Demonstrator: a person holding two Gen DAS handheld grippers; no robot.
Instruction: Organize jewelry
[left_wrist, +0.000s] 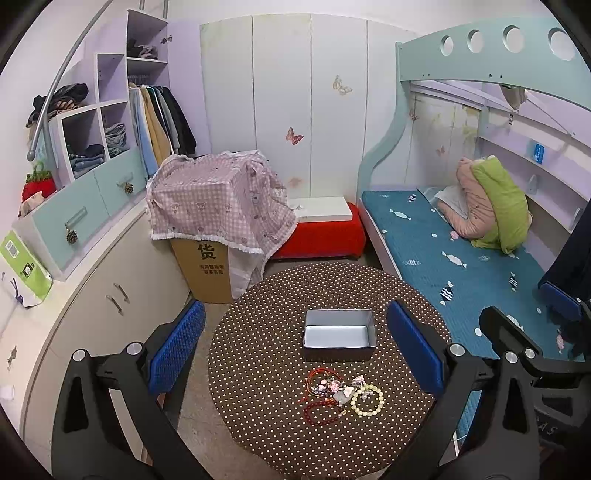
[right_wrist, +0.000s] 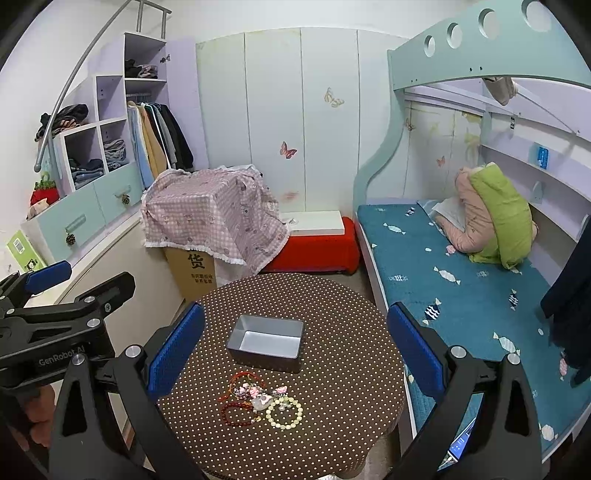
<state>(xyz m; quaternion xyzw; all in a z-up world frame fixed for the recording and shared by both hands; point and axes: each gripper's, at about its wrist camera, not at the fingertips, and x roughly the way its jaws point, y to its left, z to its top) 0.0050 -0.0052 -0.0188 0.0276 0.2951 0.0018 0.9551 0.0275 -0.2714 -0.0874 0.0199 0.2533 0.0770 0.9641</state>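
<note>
Low in the centre of both views sits the round table (left_wrist: 258, 369), draped in a brown dotted cloth, and on it I see the jewelry (left_wrist: 341, 395) heaped in one small pile: a pale yellow bead bracelet (left_wrist: 367, 400), a dark red bead bracelet (left_wrist: 321, 410), red cord and some pink pieces tangled between them. Just behind the pile, toward the upper part of the table, stands the grey tin box (left_wrist: 339, 334), lidless and empty, which I take to be where the pieces belong. I hold my left gripper (left_wrist: 295, 347) above the table with its blue pads spread wide and nothing between them; my right gripper (right_wrist: 295, 347) hangs likewise, parted and empty. Both frame the pile, ready to pick, I judge. Nothing has gone into the box yet.
</note>
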